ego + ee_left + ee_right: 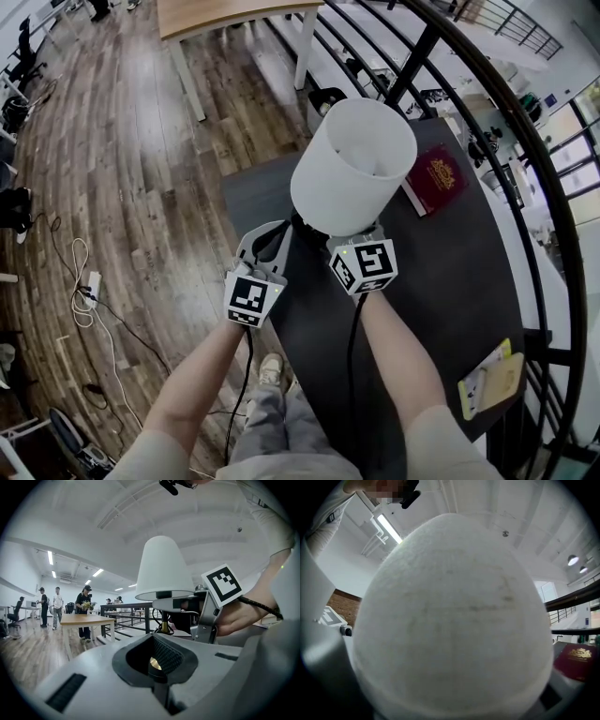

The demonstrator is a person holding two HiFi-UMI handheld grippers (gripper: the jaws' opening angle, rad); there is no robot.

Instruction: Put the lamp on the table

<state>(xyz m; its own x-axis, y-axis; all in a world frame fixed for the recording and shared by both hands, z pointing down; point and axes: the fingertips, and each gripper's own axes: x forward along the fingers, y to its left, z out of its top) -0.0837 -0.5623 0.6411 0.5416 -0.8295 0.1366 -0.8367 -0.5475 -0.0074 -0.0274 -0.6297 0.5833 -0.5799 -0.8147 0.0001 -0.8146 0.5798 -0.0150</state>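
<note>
The lamp, 1 white tapered shade on a thin brass stem, is upright over the left side of the dark table.

**No word or number can be read anywhere**

Right of the lamp lies a dark red booklet with a gold crest on its cover. The gold lettering by the crest is too small to read. The right gripper view shows the same booklet at the lamp's lower right, its crest plain but its letters blurred. At the lamp's foot sit a left cube and a right cube. Each bears black-and-white square markers, which are patterns and not letters. In the left gripper view one such marker shows just right of the lamp's shade.
</note>
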